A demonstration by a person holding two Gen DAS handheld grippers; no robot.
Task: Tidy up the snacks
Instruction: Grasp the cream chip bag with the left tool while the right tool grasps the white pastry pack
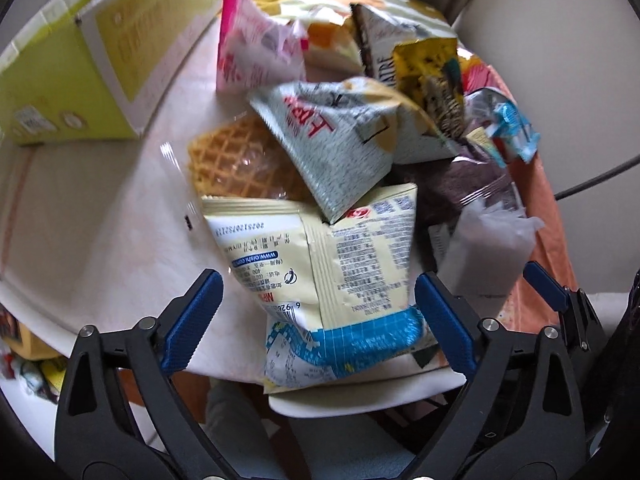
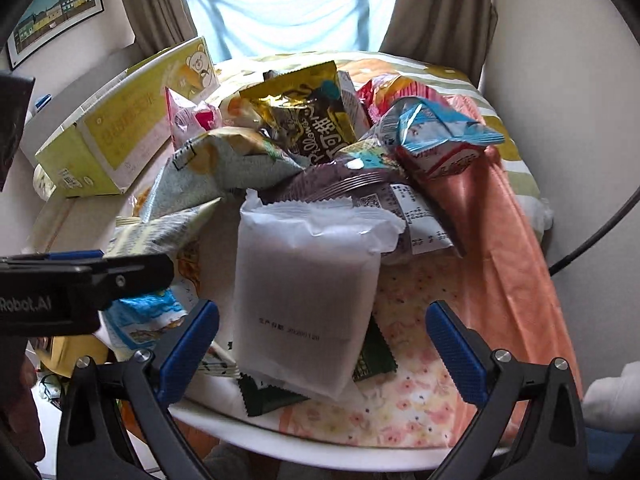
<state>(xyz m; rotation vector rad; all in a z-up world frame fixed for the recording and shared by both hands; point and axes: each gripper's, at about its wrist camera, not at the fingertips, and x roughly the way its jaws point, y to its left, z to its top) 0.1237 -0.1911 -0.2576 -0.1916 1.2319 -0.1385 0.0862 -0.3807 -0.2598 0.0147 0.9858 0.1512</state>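
blue-padded, my left gripper (image 1: 318,316) stands wide open around the cream snack bag (image 1: 332,276), which overhangs the near edge of the round white table (image 1: 100,216). bare tabletop lies to its left, up to the yellow-green box (image 1: 80,60). my right gripper (image 2: 322,354), also spread wide, frames a frosted white packet (image 2: 308,300) at the front of the snack pile (image 2: 312,140); only this view shows the window (image 2: 292,8) and the peach cloth's (image 2: 500,240) free right side.
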